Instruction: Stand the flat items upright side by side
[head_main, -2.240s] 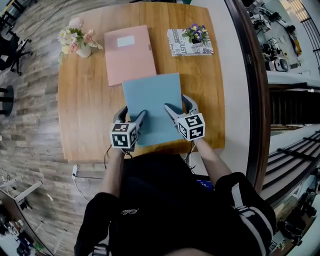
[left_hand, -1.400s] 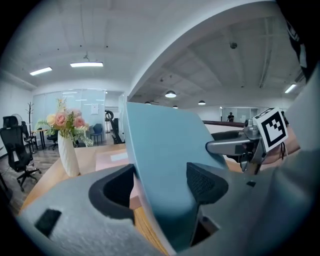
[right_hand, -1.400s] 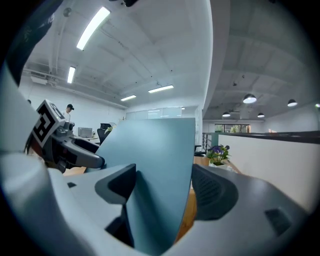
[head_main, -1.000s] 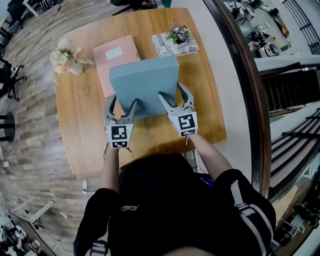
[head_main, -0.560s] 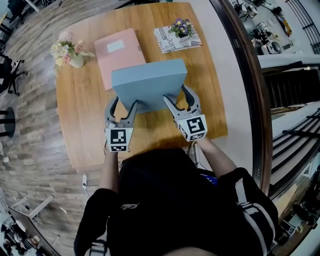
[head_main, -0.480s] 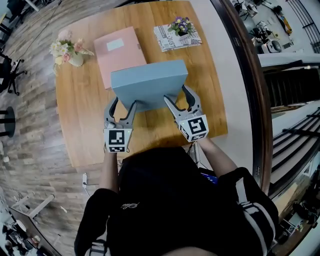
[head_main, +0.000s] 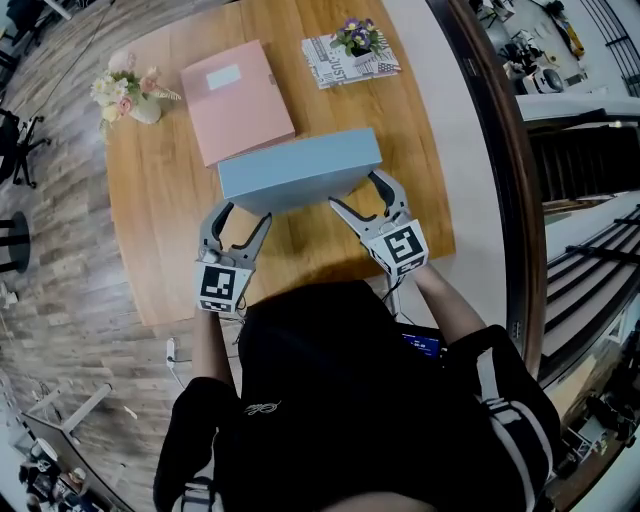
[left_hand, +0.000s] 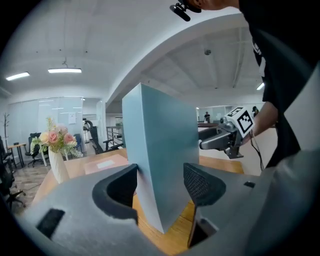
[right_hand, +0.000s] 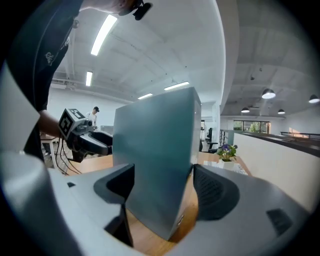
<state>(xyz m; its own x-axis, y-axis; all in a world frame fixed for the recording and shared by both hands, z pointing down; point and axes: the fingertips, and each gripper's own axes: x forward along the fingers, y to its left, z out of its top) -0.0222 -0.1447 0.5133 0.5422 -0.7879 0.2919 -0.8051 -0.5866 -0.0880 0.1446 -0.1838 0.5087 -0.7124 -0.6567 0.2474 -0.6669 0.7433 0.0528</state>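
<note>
A blue file box (head_main: 300, 168) stands upright on its long edge on the wooden table (head_main: 160, 220). A pink file box (head_main: 238, 100) lies flat just behind it. My left gripper (head_main: 240, 212) straddles the blue box's near left corner (left_hand: 165, 150); its jaws are opening slightly but still touch the box. My right gripper (head_main: 358, 192) straddles the box's right end (right_hand: 155, 150). Its jaws are opening and stand wide, with the box between them. The pink box (left_hand: 107, 163) also shows past the left jaw.
A vase of pink flowers (head_main: 128, 95) stands at the table's far left corner. A folded newspaper (head_main: 350, 55) with a small potted plant on it lies at the far right. The table's near edge runs just behind both grippers.
The blue box has gone from lying flat to tilted and then to upright on its edge. Both grippers stayed at its near corners and have drawn back a little towards me.
</note>
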